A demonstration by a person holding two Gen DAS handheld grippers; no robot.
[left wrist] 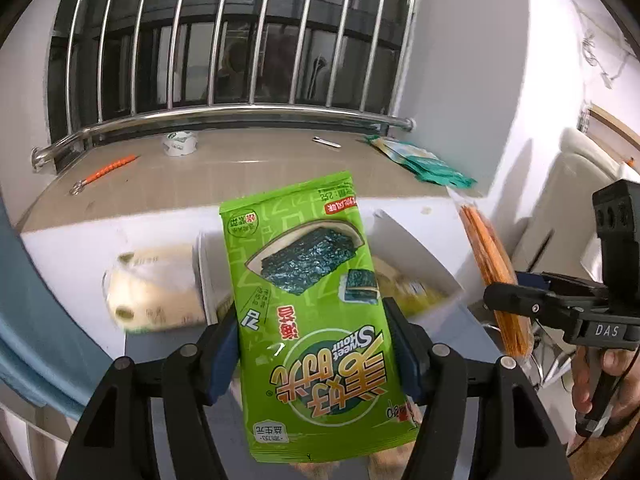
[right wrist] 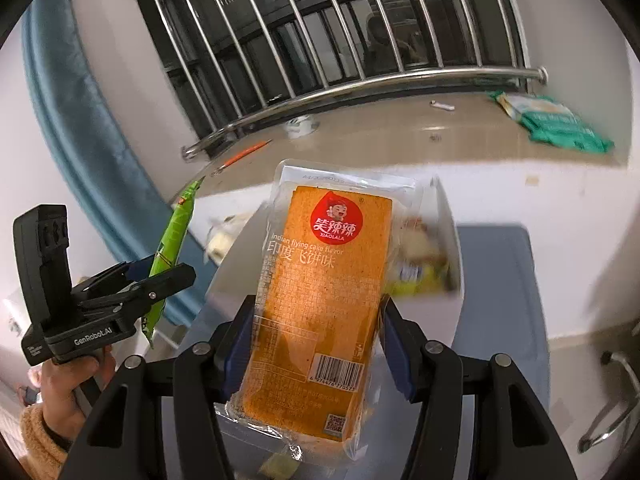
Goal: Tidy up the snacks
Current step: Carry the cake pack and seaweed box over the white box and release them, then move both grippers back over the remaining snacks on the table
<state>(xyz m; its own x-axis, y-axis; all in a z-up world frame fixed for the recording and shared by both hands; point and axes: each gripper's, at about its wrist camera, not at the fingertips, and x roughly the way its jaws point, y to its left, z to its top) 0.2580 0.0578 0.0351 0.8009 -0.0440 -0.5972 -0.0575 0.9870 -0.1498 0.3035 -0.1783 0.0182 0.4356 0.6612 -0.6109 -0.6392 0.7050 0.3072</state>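
The left gripper (left wrist: 316,344) clamps a green seaweed pack (left wrist: 308,312), lifted above a white box (left wrist: 416,256) that holds blurred yellow snacks (left wrist: 404,284); a pale bag (left wrist: 156,292) lies just left of it. The right gripper (right wrist: 316,344) grips an orange cake pack (right wrist: 320,304) over the same box. Teal packets (right wrist: 560,124) sit on the sill (right wrist: 400,140).

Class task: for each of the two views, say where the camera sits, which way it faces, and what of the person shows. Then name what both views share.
Left wrist: on the left gripper, facing the sill; it grips a green pack; the right gripper and hand show.
Right wrist: on the right gripper, facing likewise; it grips an orange pack; the left gripper and hand show.
Shared: both packs, window bars, teal packets.
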